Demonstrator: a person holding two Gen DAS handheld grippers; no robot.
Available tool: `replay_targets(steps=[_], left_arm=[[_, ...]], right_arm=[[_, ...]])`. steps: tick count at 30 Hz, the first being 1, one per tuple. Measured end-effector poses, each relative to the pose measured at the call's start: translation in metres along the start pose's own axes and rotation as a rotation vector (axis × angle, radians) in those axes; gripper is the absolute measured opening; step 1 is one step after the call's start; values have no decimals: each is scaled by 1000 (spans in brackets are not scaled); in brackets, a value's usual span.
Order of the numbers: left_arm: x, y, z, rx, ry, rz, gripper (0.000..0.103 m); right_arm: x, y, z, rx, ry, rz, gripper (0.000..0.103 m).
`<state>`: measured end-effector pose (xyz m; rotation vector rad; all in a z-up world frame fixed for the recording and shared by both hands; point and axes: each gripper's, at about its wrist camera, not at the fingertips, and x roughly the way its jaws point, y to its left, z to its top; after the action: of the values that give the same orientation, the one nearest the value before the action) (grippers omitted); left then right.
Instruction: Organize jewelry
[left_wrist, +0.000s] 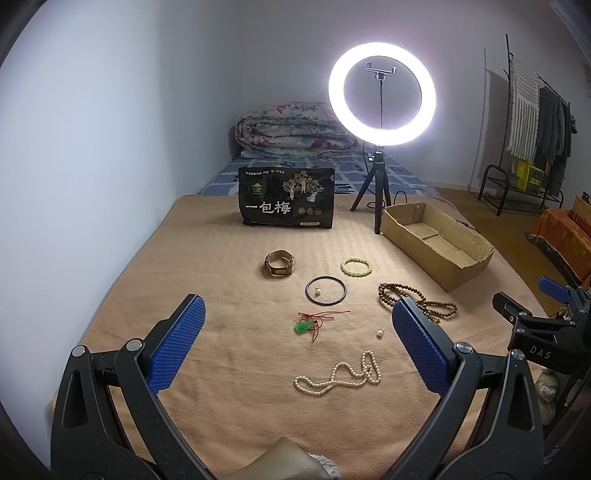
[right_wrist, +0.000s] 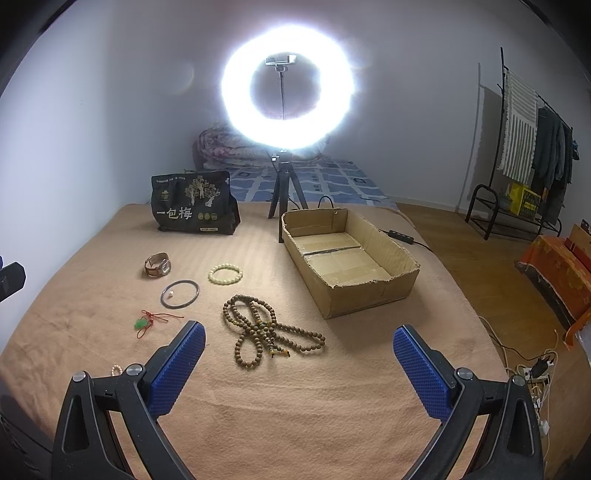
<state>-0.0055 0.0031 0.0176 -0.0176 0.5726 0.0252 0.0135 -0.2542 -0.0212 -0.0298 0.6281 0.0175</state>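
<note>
Jewelry lies spread on a tan blanket (left_wrist: 229, 406). A white pearl necklace (left_wrist: 341, 376) lies nearest my left gripper (left_wrist: 297, 314), which is open and empty above the blanket. Beyond it lie a green pendant on red cord (left_wrist: 312, 325), a dark bangle (left_wrist: 325, 290), a watch (left_wrist: 279, 263), a pale bead bracelet (left_wrist: 355, 266) and a small pearl earring (left_wrist: 379, 333). A brown wooden bead necklace (right_wrist: 258, 332) lies just ahead of my right gripper (right_wrist: 299, 334), which is open and empty. An empty cardboard box (right_wrist: 369, 295) stands to its right.
A black snack bag (left_wrist: 286, 197) stands upright at the back. A lit ring light on a tripod (left_wrist: 382, 92) stands behind the box. A folded quilt (left_wrist: 291, 131) lies on the bed beyond. A clothes rack (right_wrist: 524, 147) and cables (right_wrist: 532, 365) are on the floor at right.
</note>
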Motion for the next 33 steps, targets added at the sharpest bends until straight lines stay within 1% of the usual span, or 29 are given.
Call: replay_targets(steps=[33], left_arm=[[2, 1, -2, 1, -2, 1, 103]], right_arm=[[0, -1, 0, 2, 3, -1, 103]])
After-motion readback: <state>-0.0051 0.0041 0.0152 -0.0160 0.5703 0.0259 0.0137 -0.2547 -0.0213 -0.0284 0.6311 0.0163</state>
